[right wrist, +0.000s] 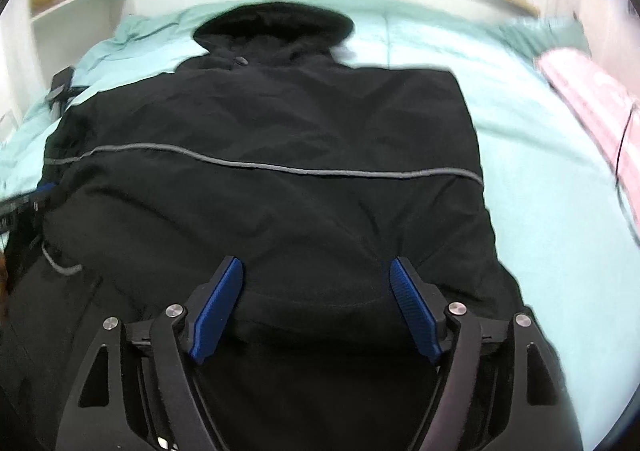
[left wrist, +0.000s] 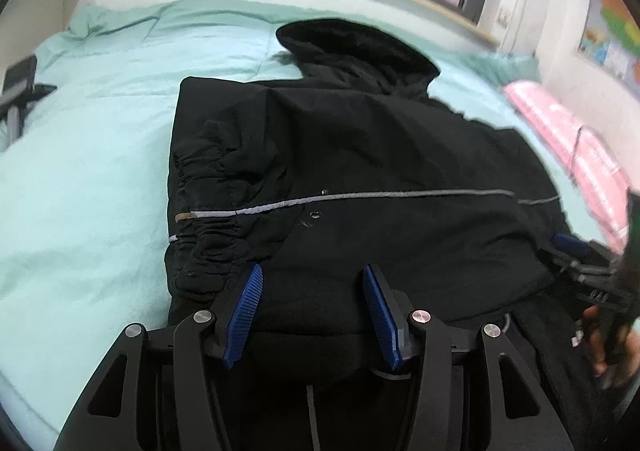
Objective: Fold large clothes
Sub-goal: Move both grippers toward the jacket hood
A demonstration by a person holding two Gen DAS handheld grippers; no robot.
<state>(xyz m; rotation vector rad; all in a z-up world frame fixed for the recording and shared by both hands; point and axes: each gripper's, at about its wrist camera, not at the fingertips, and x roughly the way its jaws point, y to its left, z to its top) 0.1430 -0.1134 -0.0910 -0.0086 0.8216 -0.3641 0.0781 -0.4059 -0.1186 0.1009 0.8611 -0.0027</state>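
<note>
A large black hooded jacket (left wrist: 352, 155) with a thin grey reflective stripe lies on the bed, sides folded in, hood pointing toward the window. It also shows in the right wrist view (right wrist: 280, 131). My left gripper (left wrist: 312, 271) is open, fingers wide apart over the jacket's near hem on the left side. My right gripper (right wrist: 316, 265) is open over the near hem on the right side. The right gripper also shows at the right edge of the left wrist view (left wrist: 580, 255), held by a hand. Neither gripper holds cloth.
The bed has a mint-green cover (left wrist: 88, 171). A pink folded blanket (left wrist: 580, 147) lies at the bed's right side, also in the right wrist view (right wrist: 592, 99). A dark device (left wrist: 20, 91) sits at the left edge. White shelves (right wrist: 80, 11) and a window stand behind.
</note>
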